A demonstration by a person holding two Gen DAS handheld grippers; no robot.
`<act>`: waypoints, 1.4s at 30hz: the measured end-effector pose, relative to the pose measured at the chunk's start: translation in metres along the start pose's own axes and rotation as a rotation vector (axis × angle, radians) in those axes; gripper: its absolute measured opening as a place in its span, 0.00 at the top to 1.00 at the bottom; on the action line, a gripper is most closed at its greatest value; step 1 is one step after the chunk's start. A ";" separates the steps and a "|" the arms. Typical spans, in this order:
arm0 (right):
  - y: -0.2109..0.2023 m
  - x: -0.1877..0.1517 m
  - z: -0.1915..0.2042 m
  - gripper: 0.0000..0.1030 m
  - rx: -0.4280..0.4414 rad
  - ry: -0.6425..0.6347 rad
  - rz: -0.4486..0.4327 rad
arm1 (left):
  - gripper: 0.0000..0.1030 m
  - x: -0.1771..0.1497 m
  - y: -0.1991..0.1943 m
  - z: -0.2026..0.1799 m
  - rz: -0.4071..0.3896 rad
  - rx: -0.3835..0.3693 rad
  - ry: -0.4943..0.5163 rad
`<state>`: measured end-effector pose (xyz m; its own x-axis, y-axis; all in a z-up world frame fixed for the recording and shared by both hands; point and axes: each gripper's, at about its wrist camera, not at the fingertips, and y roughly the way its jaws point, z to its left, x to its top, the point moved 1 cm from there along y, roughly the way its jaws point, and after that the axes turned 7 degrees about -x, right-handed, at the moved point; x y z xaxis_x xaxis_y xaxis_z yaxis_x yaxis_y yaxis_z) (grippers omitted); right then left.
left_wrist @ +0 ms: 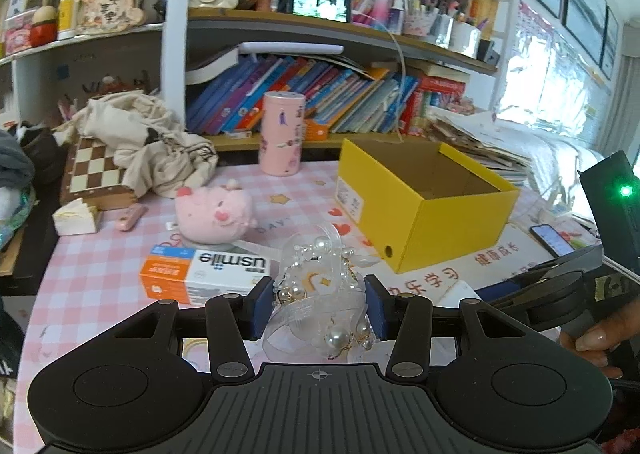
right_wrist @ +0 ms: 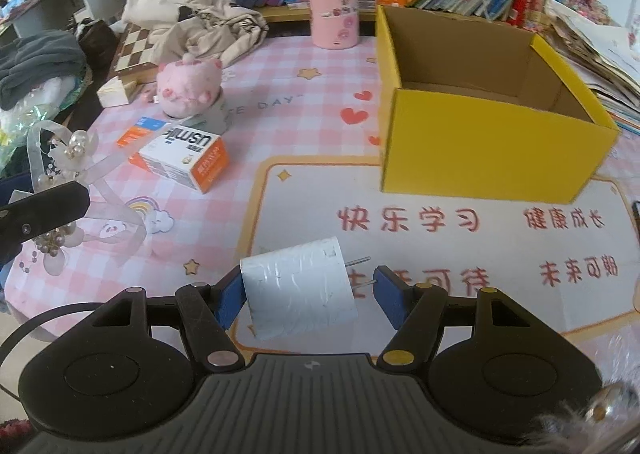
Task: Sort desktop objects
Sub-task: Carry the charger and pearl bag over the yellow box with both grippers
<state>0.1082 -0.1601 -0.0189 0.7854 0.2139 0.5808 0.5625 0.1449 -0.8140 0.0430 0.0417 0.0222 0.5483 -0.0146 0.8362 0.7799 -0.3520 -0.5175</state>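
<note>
Left gripper (left_wrist: 316, 308) was pinching the pearl-and-ribbon hair accessory (left_wrist: 316, 294) above the desk, right gripper (right_wrist: 306, 296) stood spread around the white charger plug (right_wrist: 298, 288) without clamping it; likely next: carry both into the yellow box (right_wrist: 492, 146).

A child's study desk at home: a pink checked tablecloth (right_wrist: 320, 66) with hearts, shelves crammed with children's books (left_wrist: 304, 94), a plush toy (left_wrist: 214, 214), a chessboard (left_wrist: 96, 170).

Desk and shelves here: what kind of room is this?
Probably a child's study corner at home: books crammed on shelves, a plush toy, and a pink checked desk mat.
</note>
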 end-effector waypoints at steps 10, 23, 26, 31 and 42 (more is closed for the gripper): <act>-0.011 -0.014 -0.023 0.36 -0.060 0.064 0.001 | 0.55 0.001 0.012 -0.019 0.011 -0.082 0.043; -0.024 -0.029 -0.055 0.36 -0.109 0.135 -0.005 | 0.55 0.004 0.030 -0.047 0.035 -0.145 0.087; -0.028 -0.032 -0.063 0.36 -0.122 0.148 -0.012 | 0.55 0.006 0.034 -0.054 0.042 -0.159 0.096; -0.031 -0.036 -0.079 0.36 -0.140 0.179 -0.016 | 0.55 0.008 0.044 -0.067 0.053 -0.184 0.116; -0.029 -0.038 -0.114 0.36 -0.158 0.216 -0.003 | 0.55 0.016 0.068 -0.090 0.079 -0.213 0.130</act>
<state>0.0910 -0.2822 -0.0163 0.8111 0.0001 0.5850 0.5849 -0.0115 -0.8110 0.0774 -0.0672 0.0164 0.5509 -0.1650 0.8181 0.6476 -0.5338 -0.5437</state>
